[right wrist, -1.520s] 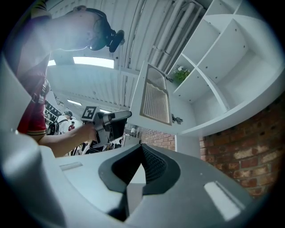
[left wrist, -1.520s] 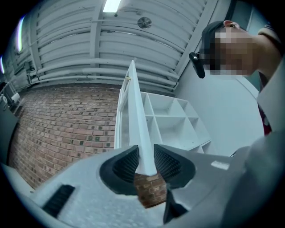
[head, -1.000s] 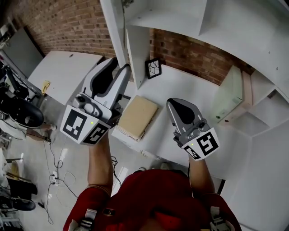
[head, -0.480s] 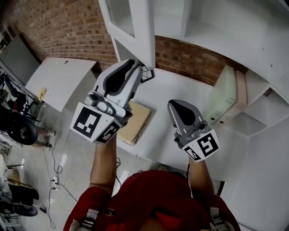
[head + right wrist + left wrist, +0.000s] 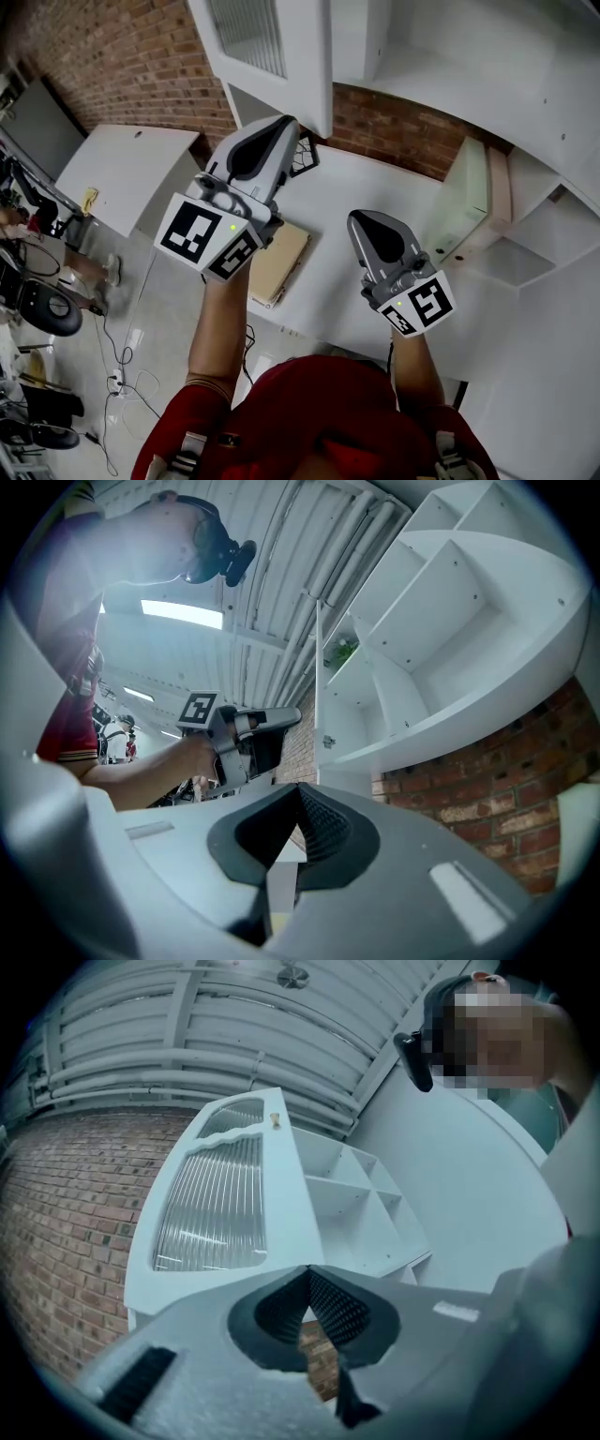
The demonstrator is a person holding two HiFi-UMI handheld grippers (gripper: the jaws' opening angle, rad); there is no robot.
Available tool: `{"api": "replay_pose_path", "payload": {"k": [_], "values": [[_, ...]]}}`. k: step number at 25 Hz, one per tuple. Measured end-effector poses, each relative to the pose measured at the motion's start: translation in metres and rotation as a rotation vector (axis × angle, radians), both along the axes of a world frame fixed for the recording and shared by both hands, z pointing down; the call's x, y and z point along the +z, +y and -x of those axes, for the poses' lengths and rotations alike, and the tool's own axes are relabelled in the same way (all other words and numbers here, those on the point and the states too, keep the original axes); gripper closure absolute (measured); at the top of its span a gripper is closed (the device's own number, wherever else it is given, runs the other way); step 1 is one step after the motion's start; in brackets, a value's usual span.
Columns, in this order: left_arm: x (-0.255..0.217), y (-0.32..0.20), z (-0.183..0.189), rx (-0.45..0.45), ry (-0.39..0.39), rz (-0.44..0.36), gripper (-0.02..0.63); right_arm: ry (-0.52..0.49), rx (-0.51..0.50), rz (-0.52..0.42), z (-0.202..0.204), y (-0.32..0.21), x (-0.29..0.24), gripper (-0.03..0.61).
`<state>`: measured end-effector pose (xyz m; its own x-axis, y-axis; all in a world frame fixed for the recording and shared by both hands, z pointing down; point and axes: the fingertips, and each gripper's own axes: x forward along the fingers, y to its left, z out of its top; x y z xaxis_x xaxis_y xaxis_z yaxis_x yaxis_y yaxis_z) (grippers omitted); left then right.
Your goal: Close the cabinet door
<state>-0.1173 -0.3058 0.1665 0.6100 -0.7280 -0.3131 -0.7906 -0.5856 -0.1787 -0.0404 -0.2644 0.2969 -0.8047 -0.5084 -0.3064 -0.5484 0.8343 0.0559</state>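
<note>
Two risks stand out. The cabinet door (image 5: 305, 75) hangs partway out from the cabinet shelves (image 5: 347, 1194), above the desk (image 5: 375, 187). The left gripper (image 5: 307, 1271), whose jaws have just been closing and now meet on nothing, sits by the door's lower edge; contact is unclear. Pushing there, the narrow tips may slide off the edge or strike the ribbed glass pane (image 5: 248, 33). A hard shove could slam the door. The right gripper (image 5: 300, 787), also pressed together and empty, hangs over the desk.
</note>
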Motion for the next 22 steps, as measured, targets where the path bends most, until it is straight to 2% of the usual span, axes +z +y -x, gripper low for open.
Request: {"api": "replay_pose_path", "payload": {"k": [8,22], "values": [[0.006,-0.025,-0.020,-0.010,-0.024,0.025,0.612,-0.009,0.020,0.010,-0.013,-0.008,0.002,0.566],[0.009,-0.073,-0.045,-0.010,-0.007,0.023,0.611,-0.017,0.057,0.028,-0.035,-0.035,0.011,0.566]]}}
